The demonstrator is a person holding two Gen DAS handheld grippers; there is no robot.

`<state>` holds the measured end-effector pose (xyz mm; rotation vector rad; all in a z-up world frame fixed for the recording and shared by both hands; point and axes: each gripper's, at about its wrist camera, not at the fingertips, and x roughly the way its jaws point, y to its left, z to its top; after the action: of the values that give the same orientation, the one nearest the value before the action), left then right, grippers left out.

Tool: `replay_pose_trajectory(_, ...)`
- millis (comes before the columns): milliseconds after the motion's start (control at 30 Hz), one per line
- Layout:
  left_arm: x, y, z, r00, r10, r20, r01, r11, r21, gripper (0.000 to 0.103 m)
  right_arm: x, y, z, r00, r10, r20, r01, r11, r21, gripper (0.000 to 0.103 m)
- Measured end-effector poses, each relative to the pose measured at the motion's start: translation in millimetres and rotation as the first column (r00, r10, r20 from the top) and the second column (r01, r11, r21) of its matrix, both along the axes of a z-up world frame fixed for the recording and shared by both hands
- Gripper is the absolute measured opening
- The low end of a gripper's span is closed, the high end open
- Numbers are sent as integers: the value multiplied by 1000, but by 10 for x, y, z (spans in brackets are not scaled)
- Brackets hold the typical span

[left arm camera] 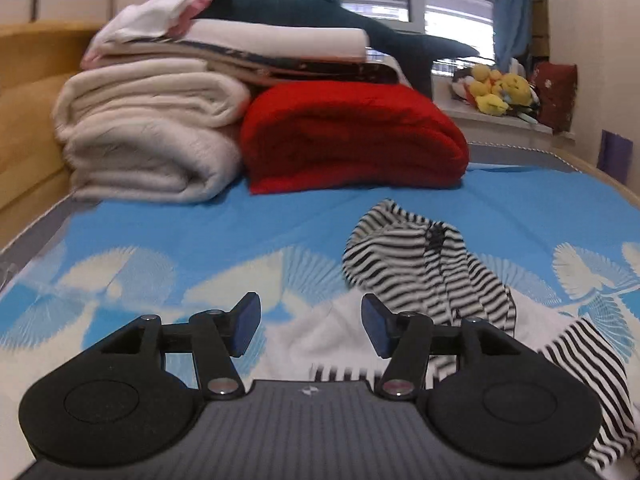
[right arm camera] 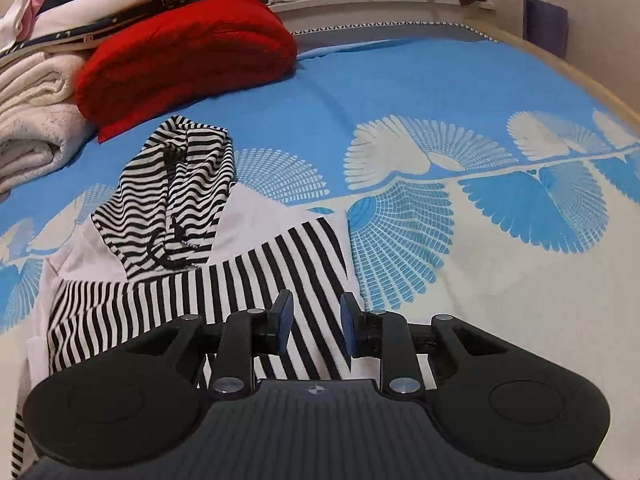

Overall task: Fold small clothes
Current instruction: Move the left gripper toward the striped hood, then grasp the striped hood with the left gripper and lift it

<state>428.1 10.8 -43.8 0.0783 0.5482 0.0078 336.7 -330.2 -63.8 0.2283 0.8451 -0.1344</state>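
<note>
The striped hoodie (right arm camera: 224, 268) lies on the bed (right arm camera: 400, 92), just in front of the red blanket (right arm camera: 192, 48), its hood (right arm camera: 180, 184) flopped over the white chest panel and one striped sleeve drawn across the body. The left hand-held gripper (left arm camera: 311, 326) hangs above the garment's near edge with jaws wide apart and nothing between them. The right hand-held gripper (right arm camera: 316, 326) hovers over the striped sleeve, jaws partly apart; stripes show through the gap, and the pads do not seem to pinch the cloth.

The sleeve fold looks laid, so the next grasp probably wants the hem or the hood end. To do it well, I would bring both grippers down on matching corners on the side away from the red blanket, pinch only the layers meant to travel, and lift evenly so the sleeve stays tucked. Jersey like this will likely sag and slide; a low, slow carry towards the red blanket should keep the edges square.
</note>
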Motion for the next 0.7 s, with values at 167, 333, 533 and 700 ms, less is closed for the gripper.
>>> replay_pose_trajectory(167, 946, -115, -40, 998, -6, -68, 0, 996, -85, 59, 91, -14, -28, 1000, 11, -19, -11, 1000, -17, 27)
replay_pose_trajectory(333, 2101, -149, -331, 983, -8, -181, -17, 991, -136, 25, 178, -27, -75, 999, 17, -50, -18, 1000, -14, 27)
replay_pose_trajectory(533, 3088, -212, -741, 953, -60, -297, -21, 965, -260, 42, 237, -67, -103, 998, 23, -58, -24, 999, -21, 17)
replay_pose_trajectory(700, 3597, -368, -1003, 945, -23, -326, -59, 970, -238, 73, 292, -105, -184, 995, 4, -97, -5, 1000, -6, 18)
